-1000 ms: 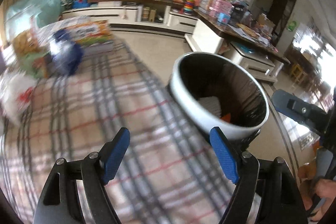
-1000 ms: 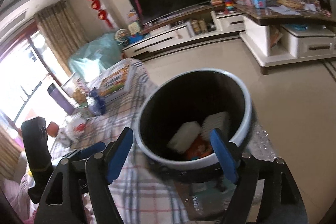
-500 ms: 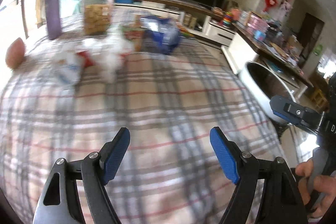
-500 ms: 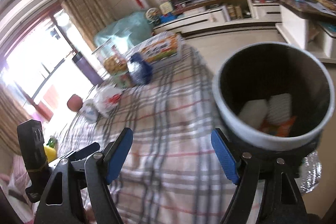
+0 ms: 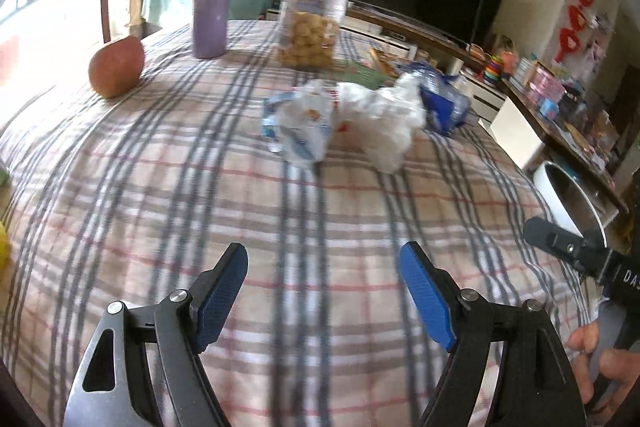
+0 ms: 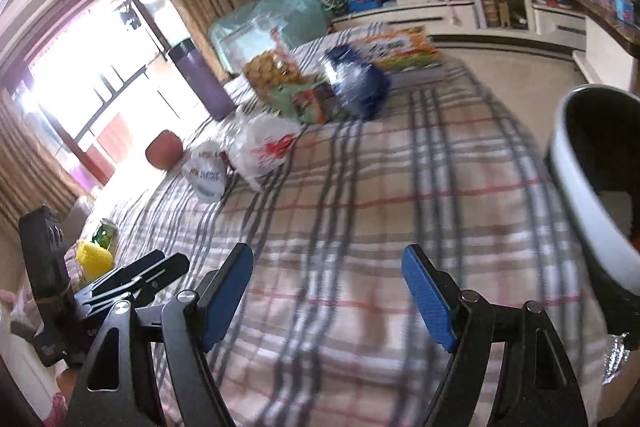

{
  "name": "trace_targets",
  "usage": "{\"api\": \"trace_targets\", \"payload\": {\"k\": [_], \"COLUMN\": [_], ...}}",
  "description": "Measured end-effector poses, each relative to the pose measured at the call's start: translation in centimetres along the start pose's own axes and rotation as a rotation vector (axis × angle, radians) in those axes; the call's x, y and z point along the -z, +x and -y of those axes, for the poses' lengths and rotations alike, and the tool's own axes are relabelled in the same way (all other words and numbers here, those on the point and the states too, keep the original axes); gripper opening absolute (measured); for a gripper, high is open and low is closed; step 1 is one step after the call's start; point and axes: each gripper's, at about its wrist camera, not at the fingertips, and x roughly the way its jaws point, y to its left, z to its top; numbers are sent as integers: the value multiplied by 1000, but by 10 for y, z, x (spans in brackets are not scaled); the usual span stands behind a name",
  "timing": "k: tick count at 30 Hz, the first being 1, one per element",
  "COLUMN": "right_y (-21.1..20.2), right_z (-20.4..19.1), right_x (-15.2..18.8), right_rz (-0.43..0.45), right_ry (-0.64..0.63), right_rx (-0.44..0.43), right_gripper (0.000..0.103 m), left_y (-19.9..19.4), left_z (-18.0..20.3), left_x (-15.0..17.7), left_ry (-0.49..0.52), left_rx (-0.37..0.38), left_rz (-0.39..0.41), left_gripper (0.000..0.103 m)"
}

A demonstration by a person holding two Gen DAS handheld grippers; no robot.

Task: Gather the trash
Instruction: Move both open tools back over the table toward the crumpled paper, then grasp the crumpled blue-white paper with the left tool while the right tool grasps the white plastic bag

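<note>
**Empty tongs face the wrappers across the table**

Nearest the cameras, the left gripper (image 5: 323, 281) and the right gripper (image 6: 328, 283) both hang spread wide with nothing between their blue pads, low over the checked tablecloth (image 5: 240, 227). Probably they are open because each is free for the next pick.

The bin (image 6: 592, 195) stands off the table's right edge, mouth up, likely kept there so trash can be dropped in with a short swing.

Farther from the bin, toward the table's middle, lie the crumpled white bag (image 5: 384, 119) and, just beside it on the side away from the bin, the printed wrapper (image 5: 304, 127). Together they stretch crosswise to the left gripper's fingers; neither has a clear pointing end. A blue bag (image 5: 444, 103) lies just behind them.

Beyond these stand the biscuit jar (image 5: 312, 23) and the purple flask (image 5: 211, 1), upright, with the red fruit (image 5: 116, 67) farthest from the bin.
</note>
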Motion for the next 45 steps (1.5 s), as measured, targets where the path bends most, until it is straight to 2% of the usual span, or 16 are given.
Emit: {"api": "trace_targets", "payload": {"k": [7, 14, 19, 21, 24, 25, 26, 27, 28, 29, 31, 35, 45], "right_y": [28, 54, 74, 84, 98, 102, 104, 106, 107, 107, 103, 88, 33], "right_z": [-17, -27, -36, -37, -37, -36, -35, -33, -31, -29, -25, -15, -2], "right_x": [-15, -39, -53, -58, -63, -64, -65, -65, -65, -64, -63, -56, -34], "right_rz": [-30, -35, -45, -55, -77, -84, -86, -83, -80, -77, -68, -51, -5], "right_ry": [-11, 18, 11, 17, 27, 32, 36, 43, 53, 61, 69, 89, 49], "right_rx": [-40, -116, -142, -149, -162, -166, -170, -181, -192, -197, -204, -207, -179], "right_gripper": [79, 78, 77, 75, 66, 58, 47, 41, 35, 34, 31, 30, 30], "left_y": [14, 34, 54, 62, 73, 77, 80, 82, 86, 89, 94, 93, 61], "left_z": [-18, -32, -34, -33, -30, -30, -29, -28, -28, -27, -25, -17, -3], "left_x": [-12, -36, -55, -59, -64, -65, -66, -66, -67, -68, -68, -64, -36], "left_ry": [-12, -18, 13, 24, 42, 47, 50, 53, 56, 59, 69, 100, 51], "left_rx": [-19, 15, 9, 5, 7, 12, 20, 29, 45, 60, 80, 85, 161], "left_rz": [-6, 4, 8, 3, 3, 1, 0, -4, -15, -25, -37, -23, -13], "left_gripper": [78, 78, 78, 78, 77, 75, 69, 65, 53, 40, 23, 16, 15]}}
